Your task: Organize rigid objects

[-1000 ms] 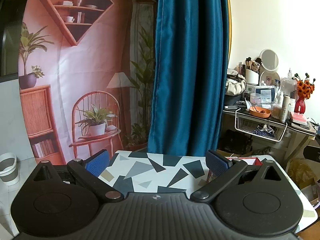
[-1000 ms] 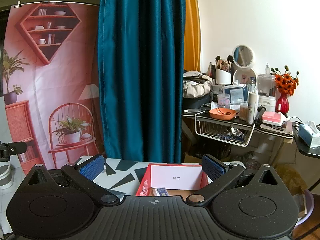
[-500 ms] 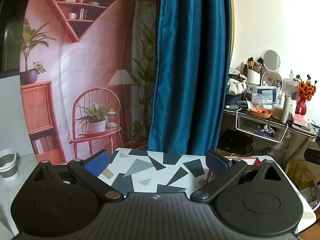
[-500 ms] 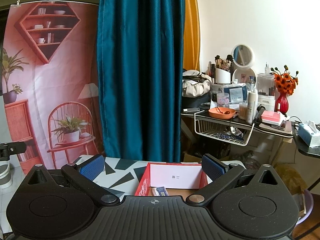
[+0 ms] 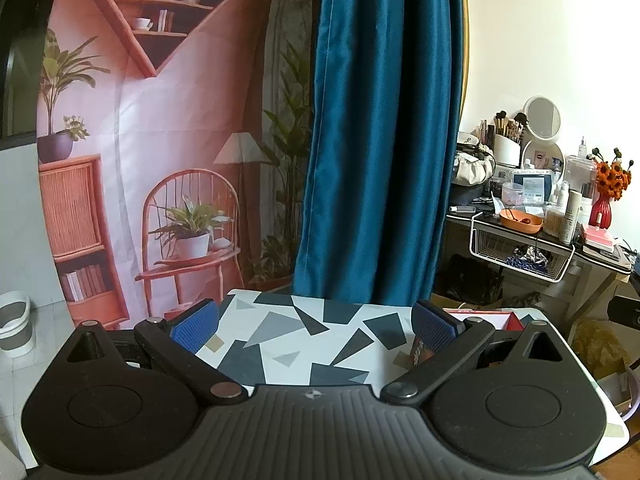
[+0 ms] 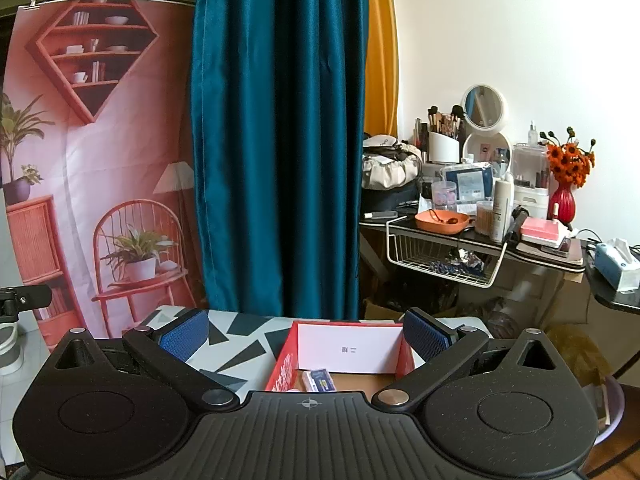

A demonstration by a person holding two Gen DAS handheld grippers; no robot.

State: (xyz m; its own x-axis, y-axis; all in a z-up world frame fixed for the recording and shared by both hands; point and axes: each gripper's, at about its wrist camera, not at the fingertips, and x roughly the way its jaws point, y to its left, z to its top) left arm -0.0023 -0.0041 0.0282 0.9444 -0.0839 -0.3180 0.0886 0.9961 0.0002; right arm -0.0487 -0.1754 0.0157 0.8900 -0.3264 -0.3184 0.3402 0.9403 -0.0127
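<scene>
Red box ahead, between spread right hand-held gripper fingers

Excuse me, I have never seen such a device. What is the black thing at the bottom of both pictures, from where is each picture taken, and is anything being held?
The black shape is a handheld gripper; a person carries one in each hand. Each picture comes from a camera on a gripper, looking forward between its two blue-padded fingers. One view shows the left gripper, the other the right gripper. Both are open and hold nothing. Below them is a table with a grey and black triangle pattern. On it stands a red box with a white card and a small packet inside. The cluttered shelf at the right is only background.
</scene>
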